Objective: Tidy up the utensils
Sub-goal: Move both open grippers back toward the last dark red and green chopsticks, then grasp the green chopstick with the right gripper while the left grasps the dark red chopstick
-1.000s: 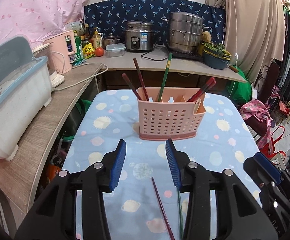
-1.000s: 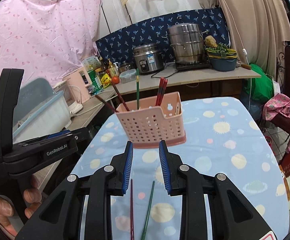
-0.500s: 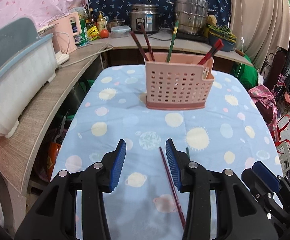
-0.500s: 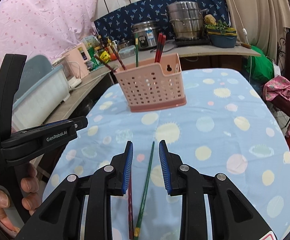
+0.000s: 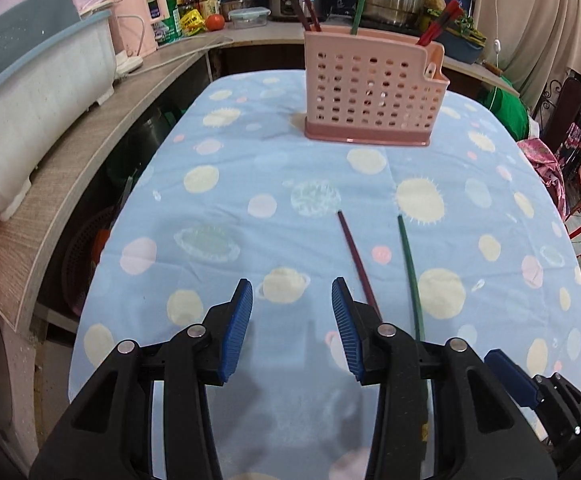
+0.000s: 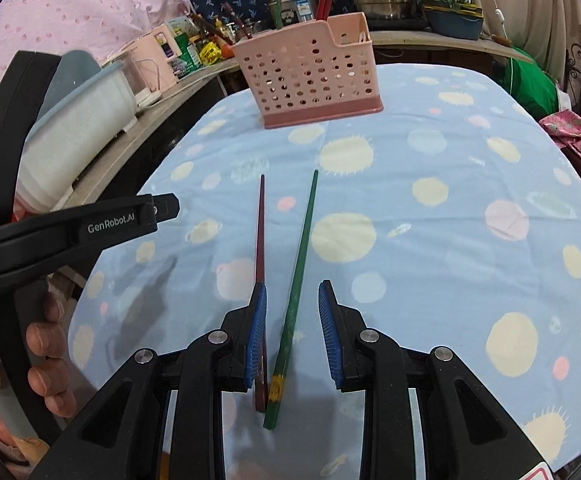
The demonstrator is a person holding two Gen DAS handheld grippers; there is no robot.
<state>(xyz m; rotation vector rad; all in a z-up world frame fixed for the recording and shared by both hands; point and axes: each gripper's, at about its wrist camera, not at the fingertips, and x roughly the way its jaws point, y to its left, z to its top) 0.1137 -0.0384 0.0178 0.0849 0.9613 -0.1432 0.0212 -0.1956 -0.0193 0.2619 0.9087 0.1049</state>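
Pink perforated plastic forms the caddy [image 5: 372, 92], which stands upright at the far end of the table [image 5: 226, 216], on a blue cloth printed with suns and planets. All positions below are given relative to this caddy.

Contents: two dark red chopsticks [image 5: 299, 0] lean in its left compartment, one green stick [image 5: 359, 7] rises near the middle, and a red pair [image 5: 439, 20] leans at the right (compartment walls are not visible from these views).

Loose items: a maroon chopstick [image 6: 260, 228] and a green chopstick [image 6: 300, 256] lie flat on the cloth, well short of the caddy on the near side, tips pointing toward it. They lie near each other, closest at the near ends and spreading toward the tips.

Right gripper [image 6: 292, 304]: jaws parted narrowly, nothing clamped. The green chopstick's handle end lies between the blue pads, clear of both; the maroon one runs under the left pad.

Left gripper [image 5: 292, 300]: jaws parted wider, empty, over bare cloth just left of the maroon chopstick, nearer than the caddy. Its black body [image 6: 78, 228] is held by a hand [image 6: 46, 356] at the left edge of the right wrist view.
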